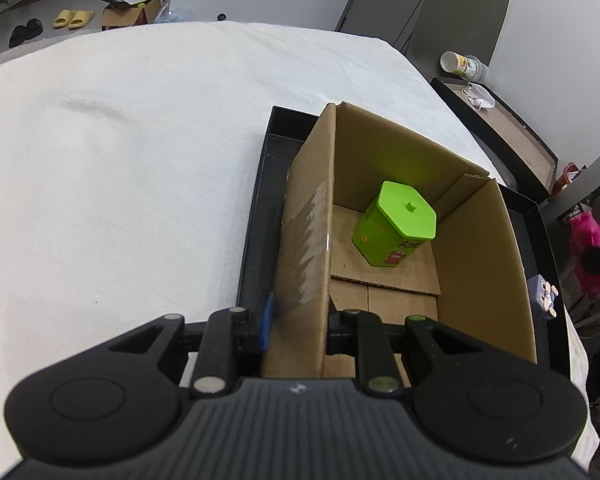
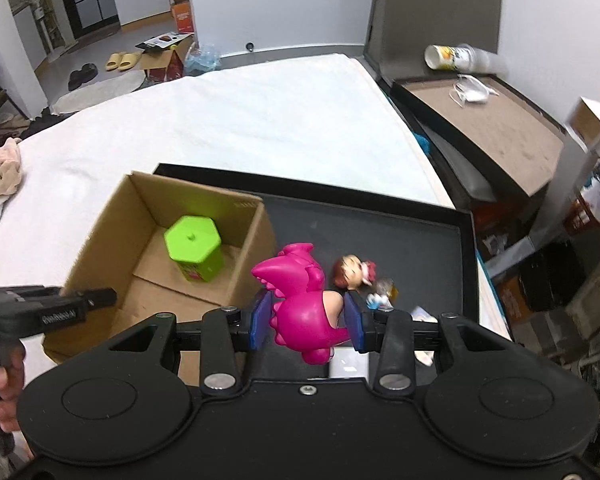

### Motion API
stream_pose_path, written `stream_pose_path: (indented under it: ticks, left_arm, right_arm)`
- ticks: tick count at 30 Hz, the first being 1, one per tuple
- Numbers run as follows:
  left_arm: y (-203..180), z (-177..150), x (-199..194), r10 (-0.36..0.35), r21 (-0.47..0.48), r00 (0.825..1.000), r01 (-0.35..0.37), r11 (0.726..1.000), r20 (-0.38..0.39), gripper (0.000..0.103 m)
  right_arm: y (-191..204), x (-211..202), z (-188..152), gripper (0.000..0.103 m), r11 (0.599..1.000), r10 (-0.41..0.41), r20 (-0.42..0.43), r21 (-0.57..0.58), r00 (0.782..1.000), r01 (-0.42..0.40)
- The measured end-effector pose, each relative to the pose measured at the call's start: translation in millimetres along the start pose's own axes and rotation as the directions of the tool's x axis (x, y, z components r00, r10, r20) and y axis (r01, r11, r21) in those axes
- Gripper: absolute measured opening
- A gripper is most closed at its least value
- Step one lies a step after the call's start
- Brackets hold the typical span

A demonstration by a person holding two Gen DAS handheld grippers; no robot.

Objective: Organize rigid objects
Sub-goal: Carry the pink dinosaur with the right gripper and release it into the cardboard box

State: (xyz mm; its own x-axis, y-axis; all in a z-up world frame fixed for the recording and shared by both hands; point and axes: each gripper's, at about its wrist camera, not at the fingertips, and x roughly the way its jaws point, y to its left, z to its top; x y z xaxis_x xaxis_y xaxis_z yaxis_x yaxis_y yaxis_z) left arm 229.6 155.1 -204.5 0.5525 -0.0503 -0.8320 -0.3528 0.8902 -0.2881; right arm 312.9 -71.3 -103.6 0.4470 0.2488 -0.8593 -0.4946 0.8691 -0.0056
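A cardboard box [image 1: 480, 240] [image 2: 112, 216] stands in a black tray [image 2: 380, 220] [image 1: 260, 200] on the white table. A green hexagonal tin [image 1: 396, 224] [image 2: 194, 248] stands inside the box. My left gripper [image 1: 296, 320] is shut on the box's near-left wall, one finger outside and one inside. My right gripper [image 2: 306, 320] is shut on a pink dinosaur toy [image 2: 300, 304] and holds it above the tray, just right of the box. The toy also shows at the right edge of the left wrist view [image 1: 588, 252].
A small doll figure [image 2: 352, 272] and other small items lie in the tray behind the dinosaur. A small box with a rabbit figure [image 1: 544, 296] sits at the tray's right. A dark side table [image 2: 480, 120] with a cup stands to the right. Crumpled cloth [image 2: 0, 176] lies far left.
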Motion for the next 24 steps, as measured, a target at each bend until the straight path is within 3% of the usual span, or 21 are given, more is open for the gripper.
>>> stream_pose_path:
  ticks: [24]
  left_arm:
    - [11, 4, -6, -0.077, -0.048, 0.996, 0.075, 0.996, -0.042, 0.026]
  right_arm:
    - [85, 32, 42, 0.039, 0.992, 0.105, -0.014, -0.072, 0.994, -0.105]
